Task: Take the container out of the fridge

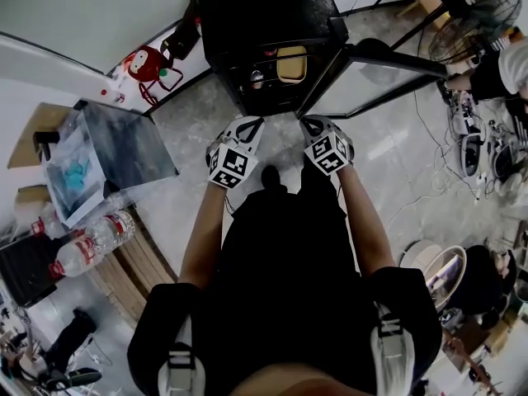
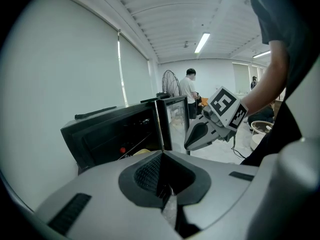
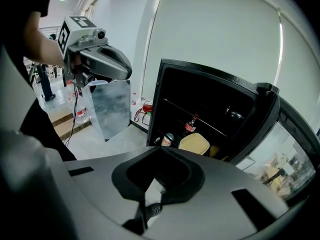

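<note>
The black mini fridge (image 1: 264,23) stands on the floor ahead with its glass door (image 1: 371,81) swung open to the right. A container with a pale yellow lid (image 1: 291,64) sits on a lower shelf; the right gripper view shows this container (image 3: 194,144) beside a cola bottle (image 3: 190,125) and a can (image 3: 167,139). My left gripper (image 1: 250,125) and right gripper (image 1: 311,124) hover side by side just in front of the opening, outside the fridge. Both are shut with nothing between the jaws. The left gripper (image 2: 161,156) points at the fridge (image 2: 115,129), as does the right gripper (image 3: 159,151).
A clear box (image 1: 115,151) sits on a low stand at the left with water bottles (image 1: 91,246) beside it. A red bag (image 1: 148,63) lies by the wall. A fan (image 1: 487,7) and cables (image 1: 474,151) are at the right. A person (image 2: 189,91) stands far behind.
</note>
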The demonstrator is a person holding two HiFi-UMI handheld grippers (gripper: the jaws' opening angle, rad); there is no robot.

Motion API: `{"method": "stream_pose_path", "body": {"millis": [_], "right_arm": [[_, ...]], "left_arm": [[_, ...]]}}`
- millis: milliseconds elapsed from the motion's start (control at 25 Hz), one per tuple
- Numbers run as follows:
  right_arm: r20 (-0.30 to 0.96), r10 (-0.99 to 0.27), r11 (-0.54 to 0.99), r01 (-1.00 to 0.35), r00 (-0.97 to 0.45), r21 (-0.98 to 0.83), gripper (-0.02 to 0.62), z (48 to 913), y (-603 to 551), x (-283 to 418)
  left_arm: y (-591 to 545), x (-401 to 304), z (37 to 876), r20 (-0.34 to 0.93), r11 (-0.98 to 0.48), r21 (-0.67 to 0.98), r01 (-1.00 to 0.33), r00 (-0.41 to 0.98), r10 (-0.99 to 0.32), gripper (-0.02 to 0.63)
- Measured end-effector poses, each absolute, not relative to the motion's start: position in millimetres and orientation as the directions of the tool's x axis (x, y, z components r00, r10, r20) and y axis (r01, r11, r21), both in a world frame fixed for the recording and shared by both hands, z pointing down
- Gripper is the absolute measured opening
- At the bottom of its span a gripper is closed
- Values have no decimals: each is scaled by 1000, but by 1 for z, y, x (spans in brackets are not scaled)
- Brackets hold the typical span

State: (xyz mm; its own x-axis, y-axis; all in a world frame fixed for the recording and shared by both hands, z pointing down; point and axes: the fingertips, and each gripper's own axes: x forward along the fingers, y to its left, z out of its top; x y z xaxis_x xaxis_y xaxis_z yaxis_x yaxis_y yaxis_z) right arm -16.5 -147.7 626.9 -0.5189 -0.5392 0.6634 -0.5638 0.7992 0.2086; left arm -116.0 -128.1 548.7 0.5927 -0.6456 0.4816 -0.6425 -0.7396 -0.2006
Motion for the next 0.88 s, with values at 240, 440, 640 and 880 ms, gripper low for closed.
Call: {"method": "stream_pose_path", "body": {"millis": [240, 440, 640, 880], "right_arm": [[663, -519, 822, -527, -539, 215, -1, 626, -165, -11], [669, -514, 834, -497, -538, 241, -2, 622, -183, -6], [676, -506, 843, -473, -535, 257, -2, 620, -201, 0], [693, -484, 858, -448, -535, 253, 0, 628, -213, 3]], "left_arm": [[-142, -109, 546, 462, -709, -198, -677, 574, -676, 20], [-153, -99, 545, 462, -711, -187, -678, 578, -673, 20], [-167, -91, 546, 470, -713, -180, -677, 578, -667, 20], [-175, -84, 550, 487, -715, -173, -677, 572, -660, 20]]}}
